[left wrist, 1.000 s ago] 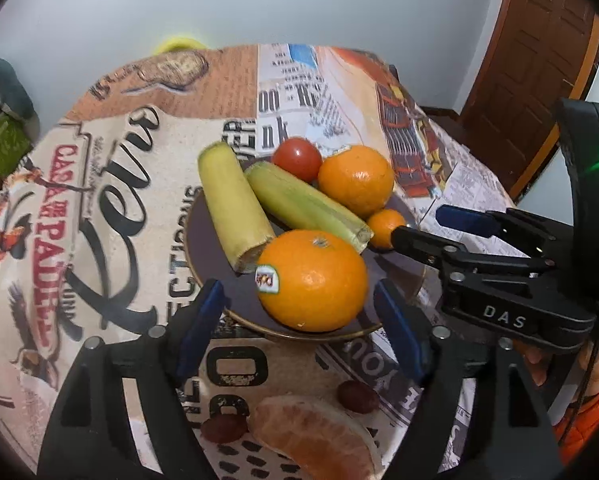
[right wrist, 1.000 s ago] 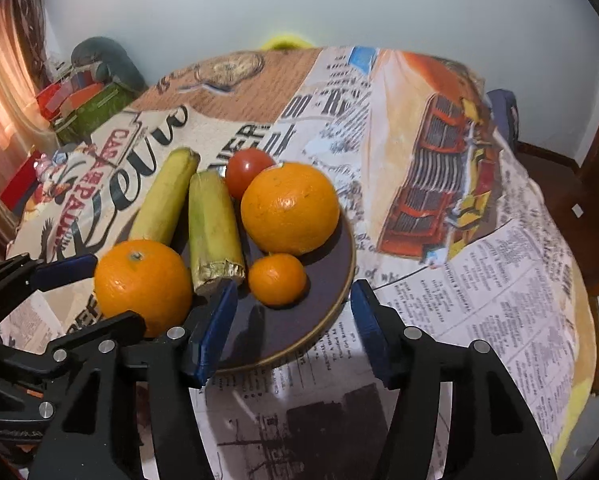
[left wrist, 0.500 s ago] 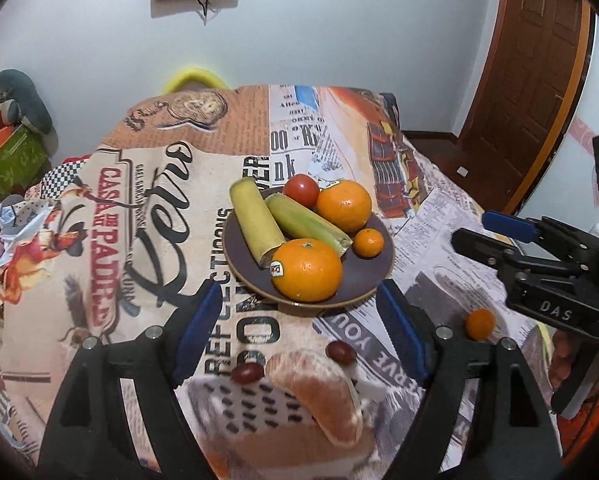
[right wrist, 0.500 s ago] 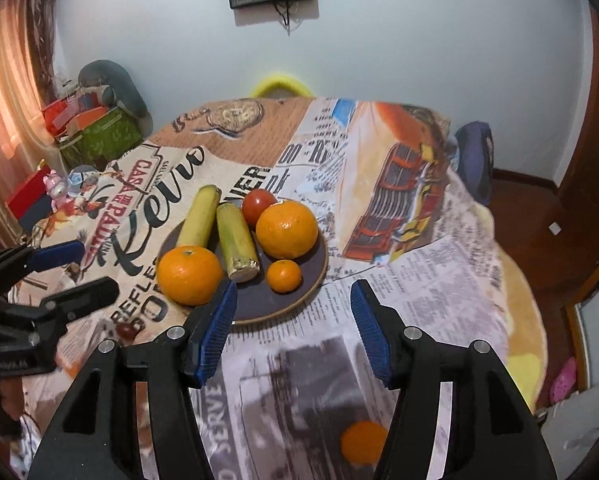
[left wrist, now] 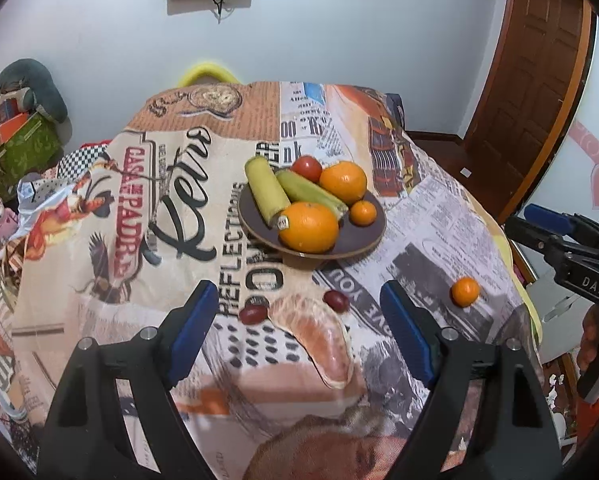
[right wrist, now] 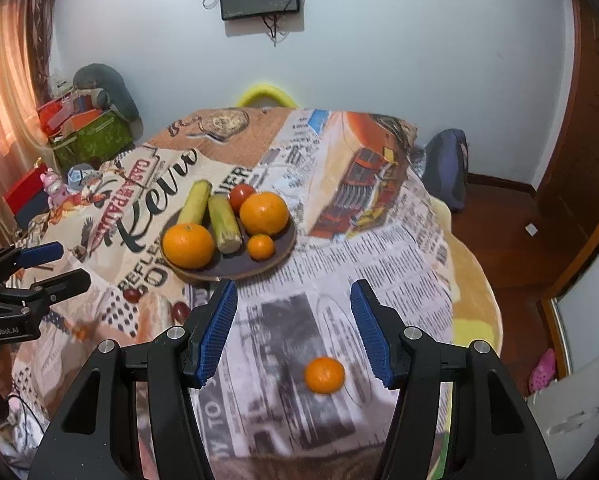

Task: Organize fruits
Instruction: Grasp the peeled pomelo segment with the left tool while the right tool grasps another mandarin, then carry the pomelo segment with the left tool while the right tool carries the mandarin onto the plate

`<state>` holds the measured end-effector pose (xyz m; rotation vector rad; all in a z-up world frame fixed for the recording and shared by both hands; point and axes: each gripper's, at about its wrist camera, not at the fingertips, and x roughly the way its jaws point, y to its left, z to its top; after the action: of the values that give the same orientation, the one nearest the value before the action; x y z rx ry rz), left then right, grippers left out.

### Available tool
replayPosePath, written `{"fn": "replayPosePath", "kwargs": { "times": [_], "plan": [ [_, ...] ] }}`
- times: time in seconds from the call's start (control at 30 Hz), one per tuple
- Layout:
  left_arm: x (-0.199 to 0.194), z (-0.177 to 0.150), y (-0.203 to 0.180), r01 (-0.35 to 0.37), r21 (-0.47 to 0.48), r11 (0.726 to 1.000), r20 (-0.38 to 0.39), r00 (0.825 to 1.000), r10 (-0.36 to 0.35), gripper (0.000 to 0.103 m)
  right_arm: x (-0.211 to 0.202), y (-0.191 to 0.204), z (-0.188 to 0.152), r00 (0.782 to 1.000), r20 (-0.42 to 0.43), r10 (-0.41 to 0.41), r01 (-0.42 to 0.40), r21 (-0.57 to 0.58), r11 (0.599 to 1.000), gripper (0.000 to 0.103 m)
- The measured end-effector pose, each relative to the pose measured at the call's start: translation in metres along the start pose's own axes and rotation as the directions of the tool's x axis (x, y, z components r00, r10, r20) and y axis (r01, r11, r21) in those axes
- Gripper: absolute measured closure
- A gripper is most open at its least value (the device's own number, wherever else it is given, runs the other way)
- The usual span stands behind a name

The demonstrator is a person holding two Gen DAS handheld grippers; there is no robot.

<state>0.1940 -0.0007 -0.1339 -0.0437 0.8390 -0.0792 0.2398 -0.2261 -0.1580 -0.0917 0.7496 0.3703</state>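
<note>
A dark round plate [left wrist: 365,236] [right wrist: 280,250] on the printed tablecloth holds two large oranges [left wrist: 308,227] [right wrist: 264,213], two yellow-green stalks [left wrist: 266,191], a tomato [left wrist: 306,167] and a small mandarin [left wrist: 363,213]. A loose mandarin [left wrist: 465,291] [right wrist: 324,375] lies on the cloth near the right edge. A peeled citrus segment [left wrist: 317,336] and two red grapes [left wrist: 254,313] lie in front of the plate. My left gripper [left wrist: 299,332] is open above the segment. My right gripper [right wrist: 295,332] is open, just behind the loose mandarin.
The round table's edge [right wrist: 475,280] drops off at right to a wooden floor and a door [left wrist: 539,80]. A yellow chair back [right wrist: 264,94] stands behind the table. Boxes and toys [right wrist: 83,132] are piled at the left wall.
Both grippers have pulled back and up from the plate, so the whole table shows. The loose mandarin, segment and grapes have come into fuller view. Both stay open.
</note>
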Motion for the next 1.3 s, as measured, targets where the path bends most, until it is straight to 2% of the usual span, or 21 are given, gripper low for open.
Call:
{"fn": "replayPosePath", "kwargs": {
  "times": [0.23,0.37,0.7,0.87,1.0,1.13,1.3],
  "plan": [
    [0.033,-0.023,-0.002,-0.019,-0.035,0.999,-0.083,0.996,0.016,0.020,0.017,-0.015,-0.029,0.995,-0.092,-0.024,0.024,0.002,1.000,0.048],
    [0.054,-0.032,-0.002,-0.009,-0.055,0.998,-0.142,0.990,0.001,0.032,0.033,-0.021,-0.045,0.989,-0.144,-0.027,0.027,0.001,1.000,0.048],
    [0.092,-0.046,-0.010,0.018,-0.081,0.997,-0.233,0.972,-0.037,0.032,0.065,-0.024,-0.070,0.977,-0.211,-0.004,0.006,0.009,1.000,0.049],
    [0.103,-0.044,-0.012,-0.002,-0.059,0.998,-0.234,0.972,-0.012,0.032,0.076,-0.029,-0.074,0.974,-0.227,0.015,-0.007,0.038,0.999,0.054],
    [0.108,-0.041,-0.008,0.006,-0.089,0.996,-0.220,0.975,-0.026,0.032,0.079,-0.033,-0.074,0.974,-0.224,0.033,-0.020,0.057,0.998,0.057],
    [0.111,-0.037,-0.005,-0.004,-0.104,0.995,-0.213,0.977,-0.018,0.041,0.083,-0.033,-0.071,0.974,-0.224,0.040,-0.026,0.065,0.998,0.067],
    [0.110,-0.037,-0.004,0.010,-0.090,0.996,-0.201,0.979,-0.028,0.044,0.084,-0.029,-0.071,0.974,-0.223,0.034,-0.024,0.049,0.999,0.068]
  ]
}}
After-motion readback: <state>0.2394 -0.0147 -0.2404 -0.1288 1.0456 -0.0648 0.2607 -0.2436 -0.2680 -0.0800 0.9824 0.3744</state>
